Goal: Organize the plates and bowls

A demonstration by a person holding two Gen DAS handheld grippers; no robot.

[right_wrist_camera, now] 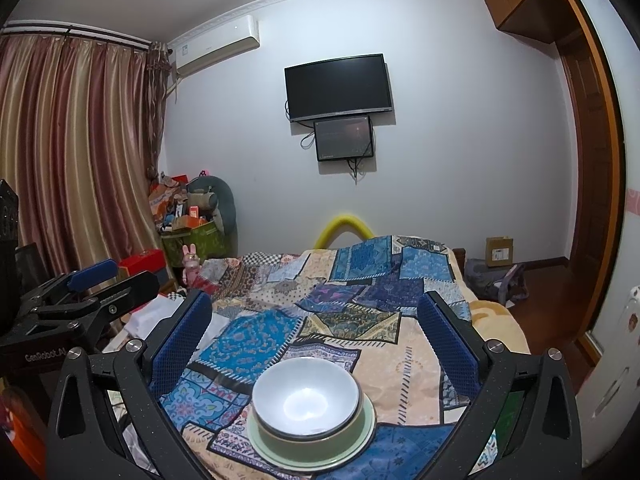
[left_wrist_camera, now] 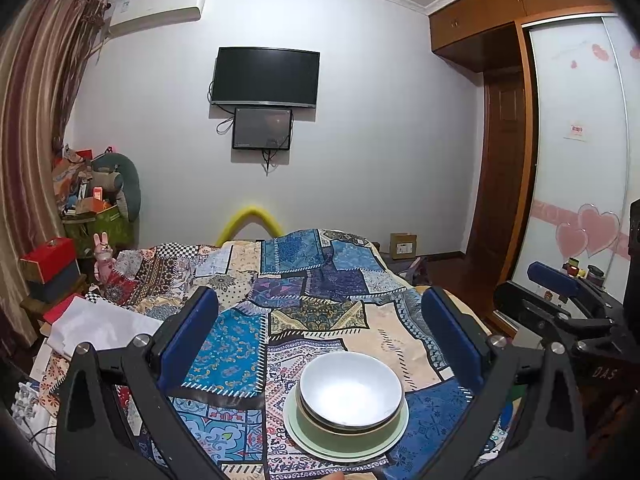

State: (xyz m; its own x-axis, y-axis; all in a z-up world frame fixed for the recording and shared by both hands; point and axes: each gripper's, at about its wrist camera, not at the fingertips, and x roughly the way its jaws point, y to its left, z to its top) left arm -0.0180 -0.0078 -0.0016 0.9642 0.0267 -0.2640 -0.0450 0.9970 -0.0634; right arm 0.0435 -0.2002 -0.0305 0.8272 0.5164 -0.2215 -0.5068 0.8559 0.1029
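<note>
Both tongs [left_wrist_camera: 320,334] [right_wrist_camera: 314,336] gaping wide, level, apparently above stacked bowls [left_wrist_camera: 347,402] [right_wrist_camera: 306,400]

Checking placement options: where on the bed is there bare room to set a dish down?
Open patchwork bedspread lies beyond and right of the stacked white bowl, green bowl and pale green plate. Crowded: left edge, with white folded cloth and pink rabbit toy.

Both views are evenly lit by cool indoor light, probably from overhead. Glare whitens the inside of the bowl [left_wrist_camera: 351,390] [right_wrist_camera: 305,396]. Shadows are soft. Fisheye bending curves the walls, and the corners go black.
</note>
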